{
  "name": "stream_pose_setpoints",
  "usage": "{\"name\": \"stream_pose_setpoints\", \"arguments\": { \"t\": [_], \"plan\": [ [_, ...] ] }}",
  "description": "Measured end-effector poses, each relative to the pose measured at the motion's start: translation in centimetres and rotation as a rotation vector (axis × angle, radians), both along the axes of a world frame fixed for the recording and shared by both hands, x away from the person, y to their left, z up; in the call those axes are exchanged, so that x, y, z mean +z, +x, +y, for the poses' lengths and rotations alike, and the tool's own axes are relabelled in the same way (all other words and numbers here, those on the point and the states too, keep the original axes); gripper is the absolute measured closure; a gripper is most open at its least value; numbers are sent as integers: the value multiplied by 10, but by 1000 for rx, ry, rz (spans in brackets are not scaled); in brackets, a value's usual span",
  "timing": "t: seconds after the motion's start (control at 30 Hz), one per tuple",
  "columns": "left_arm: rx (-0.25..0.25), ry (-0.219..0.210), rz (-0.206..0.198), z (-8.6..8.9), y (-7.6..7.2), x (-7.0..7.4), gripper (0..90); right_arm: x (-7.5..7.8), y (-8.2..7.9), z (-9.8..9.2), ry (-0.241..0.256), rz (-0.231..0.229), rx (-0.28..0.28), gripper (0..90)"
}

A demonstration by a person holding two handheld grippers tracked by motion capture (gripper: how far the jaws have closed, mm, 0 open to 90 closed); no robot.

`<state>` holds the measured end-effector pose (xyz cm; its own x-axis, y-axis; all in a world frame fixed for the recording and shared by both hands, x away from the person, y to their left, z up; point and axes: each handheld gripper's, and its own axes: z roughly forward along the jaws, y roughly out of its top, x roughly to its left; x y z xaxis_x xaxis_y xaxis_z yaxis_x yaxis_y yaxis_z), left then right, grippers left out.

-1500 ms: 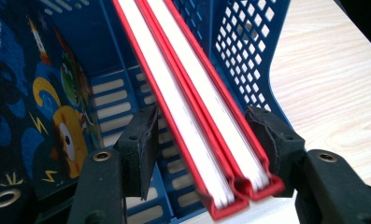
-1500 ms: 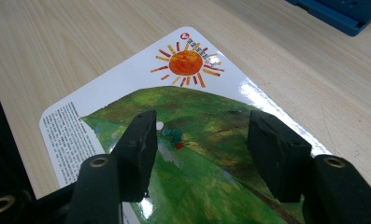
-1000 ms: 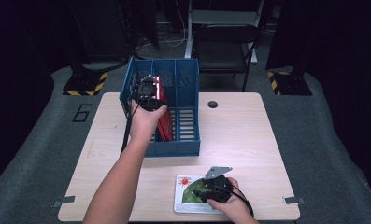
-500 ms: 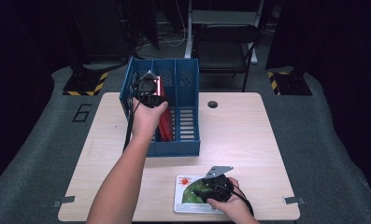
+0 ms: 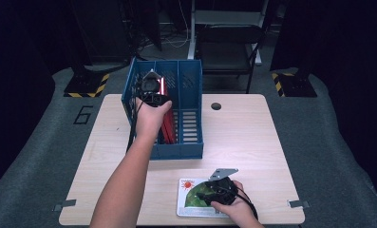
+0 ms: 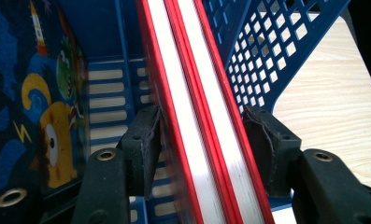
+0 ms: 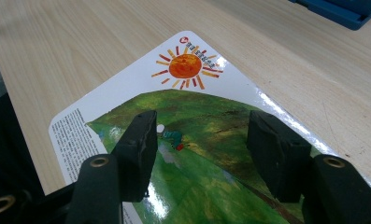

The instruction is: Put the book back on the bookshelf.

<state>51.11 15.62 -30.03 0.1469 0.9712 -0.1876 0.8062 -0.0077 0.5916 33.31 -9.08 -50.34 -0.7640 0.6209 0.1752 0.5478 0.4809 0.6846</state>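
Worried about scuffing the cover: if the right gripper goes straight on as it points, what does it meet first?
Probably the picture book lying flat beneath the open right gripper; depth is unclear.

A white "6" [image 5: 83, 115] marks the grey floor mat [image 5: 43, 142] (book print unreadable).

The person's hand [image 5: 150, 116] is covering most of the red books [image 5: 167, 128] in the blue bin [image 5: 191, 118]. In the left gripper view, the frame's edges are cutting off both book ends. The picture book [image 7: 211, 186] is running past the bottom edge, its small print [image 7: 73, 135] too tiny to read.
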Motion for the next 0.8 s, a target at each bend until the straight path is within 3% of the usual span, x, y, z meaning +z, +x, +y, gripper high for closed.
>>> {"name": "stream_pose_setpoints", "arguments": {
  "t": [0.33, 0.43, 0.7, 0.8],
  "plan": [
    [-12, 19, -8, -10, -2, 1, 479, 0, 1, -1, 3, -5, 7, 427],
    [-24, 50, -1, -12, -2, 1, 489, 0, 1, -1, 3, 4, 12, 427],
    [-8, 71, 2, -7, -5, 3, 542, 0, 1, -1, 1, -1, 11, 427],
    [13, 60, 1, -2, -5, 5, 542, 0, 1, -1, 6, -5, 4, 427]
  ]
}}
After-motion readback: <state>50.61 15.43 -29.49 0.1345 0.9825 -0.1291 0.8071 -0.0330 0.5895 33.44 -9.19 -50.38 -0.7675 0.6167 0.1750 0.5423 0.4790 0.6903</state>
